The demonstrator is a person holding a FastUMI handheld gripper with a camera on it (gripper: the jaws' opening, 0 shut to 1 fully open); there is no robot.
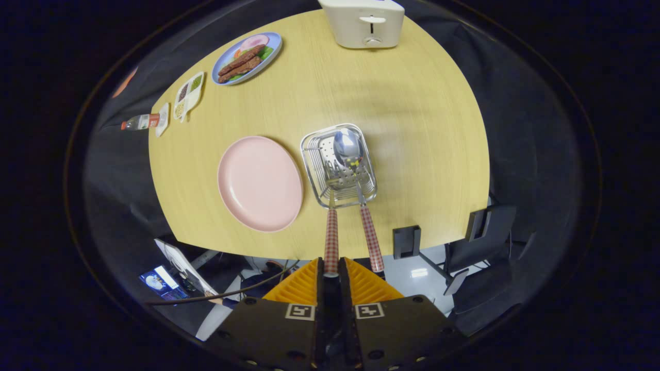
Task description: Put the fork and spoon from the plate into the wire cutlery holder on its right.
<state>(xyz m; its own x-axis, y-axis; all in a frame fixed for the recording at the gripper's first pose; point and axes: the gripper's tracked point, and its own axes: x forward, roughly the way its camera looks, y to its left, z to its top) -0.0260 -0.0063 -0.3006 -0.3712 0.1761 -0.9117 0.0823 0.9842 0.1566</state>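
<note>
- Gripper view: the gripper (331,268) has its fingers closed on the end of a checked handle; this looks like the fork (331,234), its tines down inside the wire cutlery holder (314,170).
- The spoon (348,147) stands in the same holder, its checked handle leaning out just beside the fingers.
- The pink plate (259,183) lies bare just left of the holder on the worktop (412,129); both pieces look delivered.
- Risk: the fork seems to lean against the rim, so letting go at a tilt could tip the light holder or let the handle swing into the spoon.
- Risk: pulling back before the fingers open would drag the fork out, or slide the holder towards the worktop edge.
- The toaster (368,23) and food plate (247,57) sit well apart.
</note>
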